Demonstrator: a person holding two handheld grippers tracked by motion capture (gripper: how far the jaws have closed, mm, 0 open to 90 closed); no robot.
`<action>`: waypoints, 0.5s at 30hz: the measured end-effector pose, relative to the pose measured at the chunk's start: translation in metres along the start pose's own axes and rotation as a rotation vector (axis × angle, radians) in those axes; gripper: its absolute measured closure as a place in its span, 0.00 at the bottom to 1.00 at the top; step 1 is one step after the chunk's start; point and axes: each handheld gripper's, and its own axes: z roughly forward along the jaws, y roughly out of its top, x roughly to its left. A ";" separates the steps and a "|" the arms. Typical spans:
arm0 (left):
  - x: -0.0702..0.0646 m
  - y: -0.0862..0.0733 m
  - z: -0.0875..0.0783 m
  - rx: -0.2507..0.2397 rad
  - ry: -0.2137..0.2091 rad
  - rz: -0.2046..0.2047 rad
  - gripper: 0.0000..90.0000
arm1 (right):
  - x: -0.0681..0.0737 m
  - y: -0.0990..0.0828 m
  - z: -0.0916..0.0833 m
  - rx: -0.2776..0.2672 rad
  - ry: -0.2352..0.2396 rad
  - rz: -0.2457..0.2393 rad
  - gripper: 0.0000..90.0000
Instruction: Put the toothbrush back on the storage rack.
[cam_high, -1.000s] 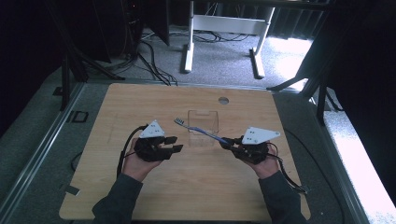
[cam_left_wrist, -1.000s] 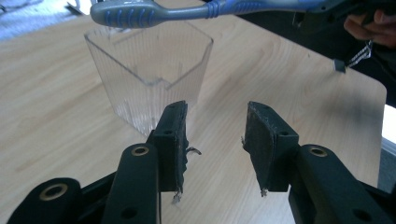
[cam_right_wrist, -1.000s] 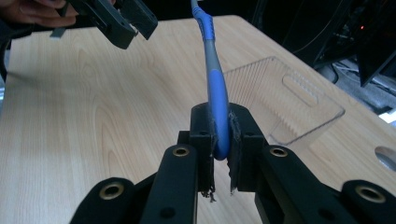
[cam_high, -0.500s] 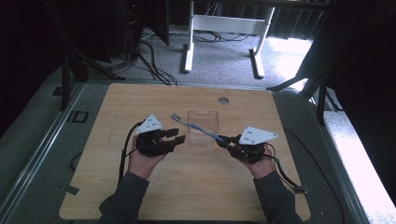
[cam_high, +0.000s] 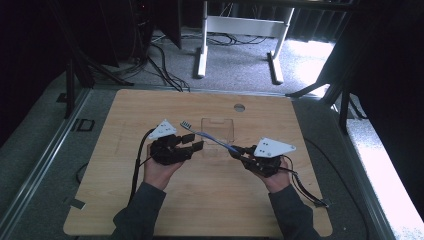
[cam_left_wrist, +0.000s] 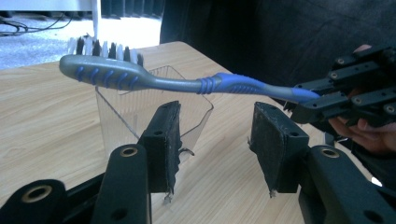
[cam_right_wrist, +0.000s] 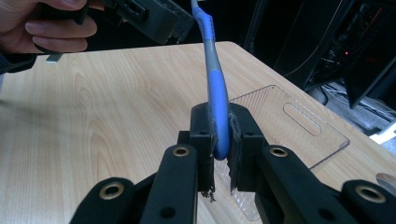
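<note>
A blue and grey toothbrush (cam_high: 207, 138) hangs level above the wooden table, bristle head to the left. My right gripper (cam_high: 235, 151) is shut on the blue end of its handle (cam_right_wrist: 217, 93), with both pads pressed on it (cam_right_wrist: 219, 135). My left gripper (cam_high: 195, 142) is open, and its jaws have just been opening. In the left gripper view the toothbrush neck (cam_left_wrist: 187, 84) passes above and beyond the spread pads (cam_left_wrist: 215, 135) without touching them. A clear plastic holder (cam_high: 222, 127) stands on the table behind the brush.
The wooden table (cam_high: 150, 110) has a round hole (cam_high: 239, 107) near its far edge. Black cables trail from both grippers toward the near edge. Beyond the table stand a white desk frame and dark floor cables.
The left gripper's jaws stand wider apart than a second ago. The toothbrush head has shifted slightly to the far left. Both hands have stayed about where they were.
</note>
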 end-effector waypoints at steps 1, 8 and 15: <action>0.000 0.000 0.000 0.000 0.000 -0.001 0.57 | 0.000 0.000 0.000 -0.004 -0.004 0.000 0.90; 0.001 0.001 0.000 -0.014 -0.003 -0.017 0.55 | 0.002 0.000 0.001 -0.019 -0.007 0.004 0.90; 0.003 0.003 -0.002 -0.033 -0.007 -0.038 0.54 | 0.005 -0.001 0.002 -0.030 -0.005 -0.001 0.90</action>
